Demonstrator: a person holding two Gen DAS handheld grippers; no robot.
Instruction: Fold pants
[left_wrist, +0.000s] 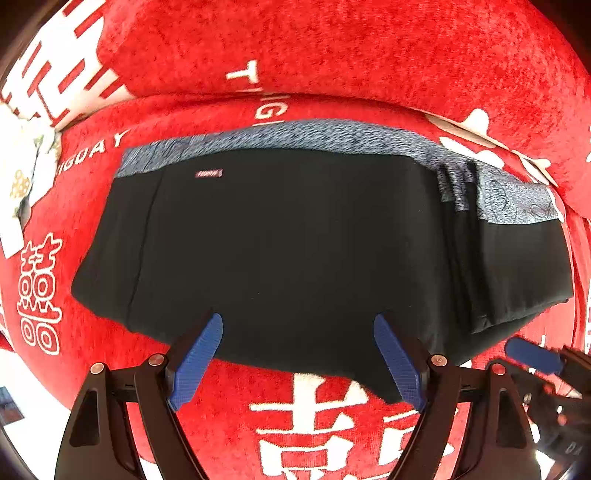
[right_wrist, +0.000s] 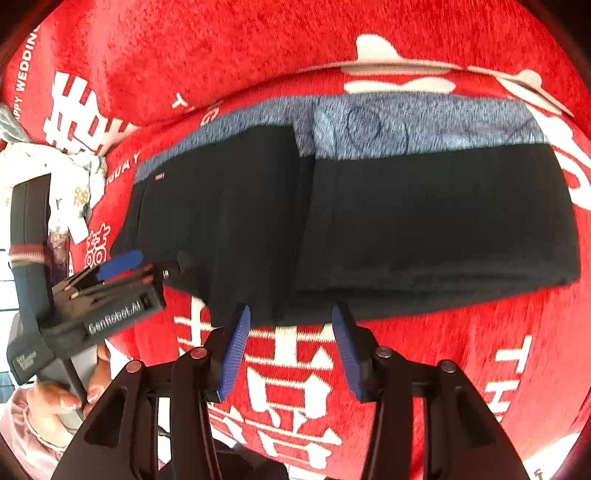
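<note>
The pants (left_wrist: 295, 240) are of matt black cloth, smooth, with a waistband (left_wrist: 314, 134) of speckled grey-blue knit. The red blanket (left_wrist: 369, 48) under them is a fuzzy plush cloth with white printed characters. The gripper pads (right_wrist: 236, 350) are blue plastic or rubber with fine ribs, on matt black plastic arms with small coppery metal rivets (right_wrist: 198, 353).

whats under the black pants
The black pants lie folded on a red blanket with white characters, which shows on every side. Their own grey-blue lining peeks out along the far edge. Whatever lies beneath the fabric is covered.
</note>
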